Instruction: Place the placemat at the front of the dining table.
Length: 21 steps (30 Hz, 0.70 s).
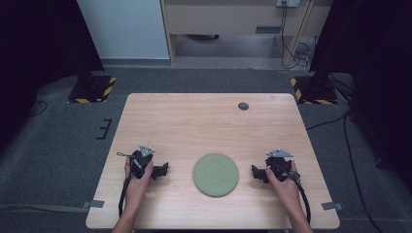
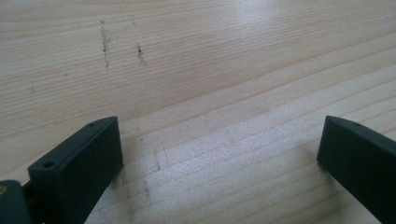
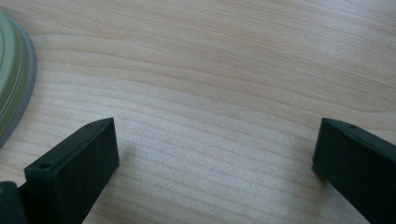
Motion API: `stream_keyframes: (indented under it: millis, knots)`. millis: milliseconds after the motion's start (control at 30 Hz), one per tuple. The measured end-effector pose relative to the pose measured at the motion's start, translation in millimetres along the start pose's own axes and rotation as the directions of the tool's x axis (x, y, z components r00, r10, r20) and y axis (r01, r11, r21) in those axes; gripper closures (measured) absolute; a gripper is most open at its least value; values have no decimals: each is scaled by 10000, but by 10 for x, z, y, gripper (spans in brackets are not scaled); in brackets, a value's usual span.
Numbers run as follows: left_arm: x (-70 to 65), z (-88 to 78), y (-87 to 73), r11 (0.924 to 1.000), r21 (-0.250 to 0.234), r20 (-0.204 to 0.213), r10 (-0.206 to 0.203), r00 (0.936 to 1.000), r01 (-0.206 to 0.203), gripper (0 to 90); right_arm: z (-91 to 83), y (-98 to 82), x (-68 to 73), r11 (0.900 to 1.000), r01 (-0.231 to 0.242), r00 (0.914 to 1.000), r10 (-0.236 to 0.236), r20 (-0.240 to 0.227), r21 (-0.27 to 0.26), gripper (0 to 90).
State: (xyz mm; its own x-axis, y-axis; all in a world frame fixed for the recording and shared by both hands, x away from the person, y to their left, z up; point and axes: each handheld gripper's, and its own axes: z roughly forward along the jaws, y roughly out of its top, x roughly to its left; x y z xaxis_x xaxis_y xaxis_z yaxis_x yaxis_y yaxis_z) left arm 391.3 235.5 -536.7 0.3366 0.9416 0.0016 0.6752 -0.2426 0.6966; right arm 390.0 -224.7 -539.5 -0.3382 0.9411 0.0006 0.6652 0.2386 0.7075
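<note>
Green plate [image 1: 215,174] on wooden table [image 1: 194,121], between left hand-held gripper [image 1: 163,170] and right hand-held gripper [image 1: 256,172].

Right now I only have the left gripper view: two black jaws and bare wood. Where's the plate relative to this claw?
Observer: The green plate lies on the table, to the right of the left claw in the high view, apart from it.
Operator: Where's the other claw?
Observer: The right claw rests on the far side of the plate, pointing in at it.
Operator: Is it holding anything?
Observer: No. In the right gripper view its jaws stand wide apart over bare wood, with the plate's rim at that view's left edge.
</note>
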Motion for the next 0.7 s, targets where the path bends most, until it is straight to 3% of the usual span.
stream_keyframes:
  millis: [167,267,367,433,500,700]
  knots:
    - [-13,-2,-1,10000,7,-21,-46,10000,46,0,-17,-12,-7,9998,184,9997,-184,-189,-8,13]
    - [-72,-7,-4,9997,-32,370,240,9990,-239,0,-32,-19,-9,9996,253,9994,-255,-243,-88,44]
    - [-116,-45,0,9996,-287,1048,81,9945,-52,23,-80,-31,-1,9991,351,9988,-359,-324,-242,45]
    - [-131,-82,-9,9987,-510,1071,71,9942,-17,14,-151,-25,16,9975,475,9986,-486,-207,-517,45]
    - [-125,-127,-17,9975,-711,1047,106,9944,-31,21,-253,-25,55,9920,885,9960,-873,164,-895,49]
    - [-83,-202,-88,9968,-800,1151,71,9933,21,23,-393,-46,155,9867,994,9944,-1031,-230,-1286,46]
